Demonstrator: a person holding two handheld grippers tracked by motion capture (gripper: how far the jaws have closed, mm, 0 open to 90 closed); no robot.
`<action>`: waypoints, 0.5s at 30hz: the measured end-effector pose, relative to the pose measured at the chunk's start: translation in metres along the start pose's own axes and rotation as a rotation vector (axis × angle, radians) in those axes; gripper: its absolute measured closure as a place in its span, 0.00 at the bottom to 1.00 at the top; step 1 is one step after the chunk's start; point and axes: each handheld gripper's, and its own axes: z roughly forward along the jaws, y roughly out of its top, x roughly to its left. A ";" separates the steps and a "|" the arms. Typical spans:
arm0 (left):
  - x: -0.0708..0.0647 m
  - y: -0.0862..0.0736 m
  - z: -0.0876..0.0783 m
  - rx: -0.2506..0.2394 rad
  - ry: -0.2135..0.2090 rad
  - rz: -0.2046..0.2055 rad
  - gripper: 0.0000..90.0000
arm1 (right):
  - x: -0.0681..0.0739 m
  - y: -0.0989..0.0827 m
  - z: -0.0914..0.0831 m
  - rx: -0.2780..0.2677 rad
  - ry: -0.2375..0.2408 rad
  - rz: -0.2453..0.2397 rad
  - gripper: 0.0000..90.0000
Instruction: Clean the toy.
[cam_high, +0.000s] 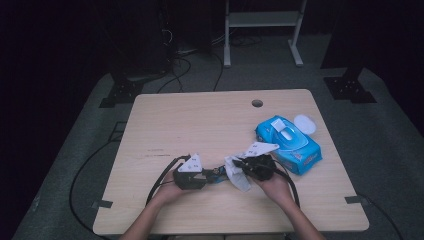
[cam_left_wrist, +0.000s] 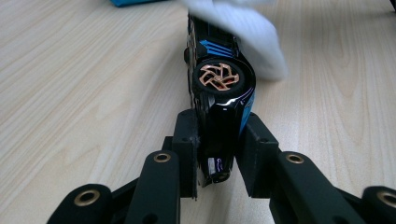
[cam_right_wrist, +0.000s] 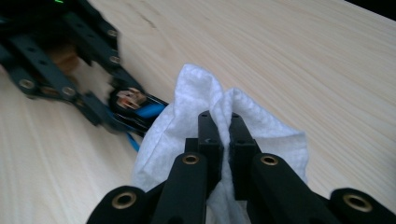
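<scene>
A black and blue toy car (cam_left_wrist: 219, 93) with copper-coloured wheels lies on its side between the jaws of my left gripper (cam_left_wrist: 218, 149), which is shut on its end. The car (cam_right_wrist: 135, 109) also shows in the right gripper view, partly under a white wet wipe (cam_right_wrist: 196, 116). My right gripper (cam_right_wrist: 223, 140) is shut on that wipe, which rests against the car's far end (cam_left_wrist: 243, 32). In the high view both grippers meet near the table's front middle: left gripper (cam_high: 207, 176), wipe (cam_high: 237, 175), right gripper (cam_high: 240, 164).
A blue pack of wet wipes (cam_high: 287, 145) with its white lid flipped open lies at the right of the wooden table (cam_high: 200, 125). A round cable hole (cam_high: 257, 103) sits near the far edge. Cables trail from both grippers toward the front edge.
</scene>
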 end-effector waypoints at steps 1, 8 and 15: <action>0.000 0.000 0.000 0.000 -0.002 0.002 0.79 | 0.005 0.002 0.004 -0.002 0.016 -0.010 0.96; 0.001 -0.001 0.000 -0.004 -0.004 -0.010 0.79 | 0.023 0.014 0.019 -0.002 0.089 -0.049 0.96; 0.004 -0.002 -0.002 0.000 0.004 -0.007 0.79 | -0.020 -0.005 -0.008 0.014 -0.021 0.034 0.96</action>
